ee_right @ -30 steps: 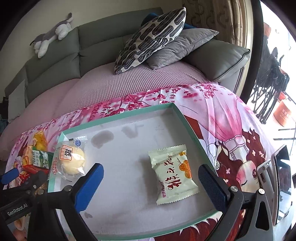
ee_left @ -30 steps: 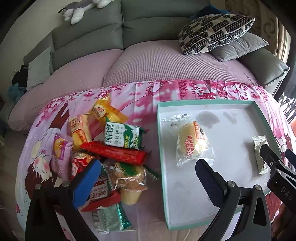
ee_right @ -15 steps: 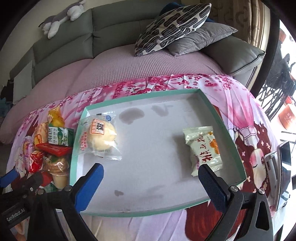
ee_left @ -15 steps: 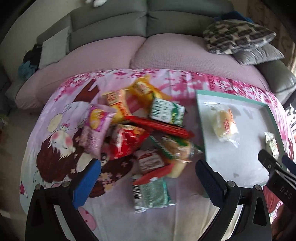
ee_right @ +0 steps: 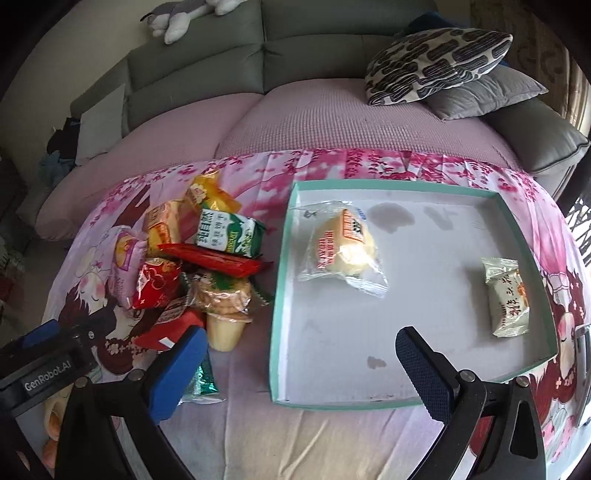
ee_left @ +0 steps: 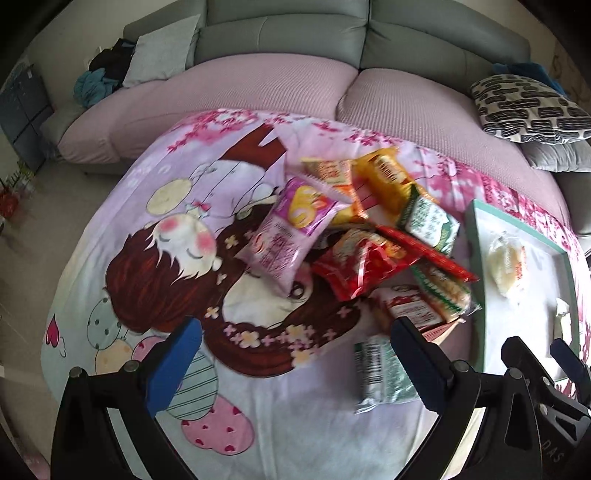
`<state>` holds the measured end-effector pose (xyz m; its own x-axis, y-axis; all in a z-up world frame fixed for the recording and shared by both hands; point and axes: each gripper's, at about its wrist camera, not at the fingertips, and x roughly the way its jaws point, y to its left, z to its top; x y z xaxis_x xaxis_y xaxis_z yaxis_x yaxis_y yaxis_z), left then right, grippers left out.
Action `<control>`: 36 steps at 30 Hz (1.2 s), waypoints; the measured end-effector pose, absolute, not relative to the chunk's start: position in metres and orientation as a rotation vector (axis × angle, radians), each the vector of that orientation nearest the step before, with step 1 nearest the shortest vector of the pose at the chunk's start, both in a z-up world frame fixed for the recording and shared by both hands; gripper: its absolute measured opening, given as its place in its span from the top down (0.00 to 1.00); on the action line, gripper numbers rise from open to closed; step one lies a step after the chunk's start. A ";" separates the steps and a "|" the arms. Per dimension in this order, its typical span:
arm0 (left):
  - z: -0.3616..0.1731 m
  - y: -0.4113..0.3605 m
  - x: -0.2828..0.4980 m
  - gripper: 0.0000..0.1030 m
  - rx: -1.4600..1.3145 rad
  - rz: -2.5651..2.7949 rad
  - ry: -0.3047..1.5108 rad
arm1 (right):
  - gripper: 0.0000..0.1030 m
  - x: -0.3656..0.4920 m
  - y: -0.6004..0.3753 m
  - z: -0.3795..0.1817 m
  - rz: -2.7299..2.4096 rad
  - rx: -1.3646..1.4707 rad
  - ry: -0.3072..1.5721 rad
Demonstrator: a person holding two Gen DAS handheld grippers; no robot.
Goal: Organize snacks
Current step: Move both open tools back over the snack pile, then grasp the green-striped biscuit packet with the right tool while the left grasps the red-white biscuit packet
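A heap of snack packets [ee_left: 365, 236] [ee_right: 199, 258] lies on the pink cartoon cloth, left of a teal-rimmed white tray [ee_right: 280, 295] [ee_left: 474, 258]. The tray holds a wrapped bun [ee_right: 341, 247] [ee_left: 508, 262] and a cream packet [ee_right: 506, 295] near its right wall. A silver-green packet [ee_left: 376, 373] lies nearest the front. My left gripper [ee_left: 291, 365] is open, over the cloth in front of the heap, with nothing between its fingers. My right gripper [ee_right: 295, 369] is open over the tray's near left corner, also holding nothing.
A pink-covered sofa seat [ee_right: 332, 122] and grey backrest run behind the cloth. Patterned and grey cushions [ee_right: 436, 62] lie at the back right, a plush toy [ee_right: 181, 18] on the backrest. The left half of the cloth [ee_left: 166, 240] bears only its print.
Both views have swung left. The left gripper moved from the tray to the front of the snack heap; the right gripper shifted toward the tray's left corner. Both stayed open.
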<state>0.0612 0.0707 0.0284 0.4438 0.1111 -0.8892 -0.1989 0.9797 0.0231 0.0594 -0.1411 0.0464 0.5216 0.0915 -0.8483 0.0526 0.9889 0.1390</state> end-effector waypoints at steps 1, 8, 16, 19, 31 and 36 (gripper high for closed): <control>0.026 0.073 0.060 0.01 -0.088 0.198 1.104 | 0.00 0.059 -0.136 0.046 0.030 0.149 1.027; 0.009 0.097 0.061 0.01 -0.104 0.253 1.161 | 0.00 0.056 -0.104 0.034 0.076 0.108 1.066; -0.004 0.108 0.068 0.01 -0.124 0.238 1.194 | 0.01 0.056 -0.071 0.017 0.137 0.083 1.106; -0.004 0.112 0.069 0.01 -0.131 0.239 1.190 | 0.02 0.056 -0.060 0.014 0.156 0.068 1.114; -0.011 0.116 0.071 0.01 -0.142 0.235 1.206 | 0.19 0.061 -0.037 -0.016 0.206 0.042 1.182; -0.015 0.115 0.072 0.01 -0.141 0.231 1.213 | 0.27 0.064 -0.036 -0.026 0.209 0.041 1.190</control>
<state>0.0721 0.1151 -0.0153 0.3304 0.1009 -0.9384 -0.2512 0.9678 0.0157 0.0643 -0.0358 -0.0262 0.3546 0.1832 -0.9169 -0.1403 0.9799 0.1415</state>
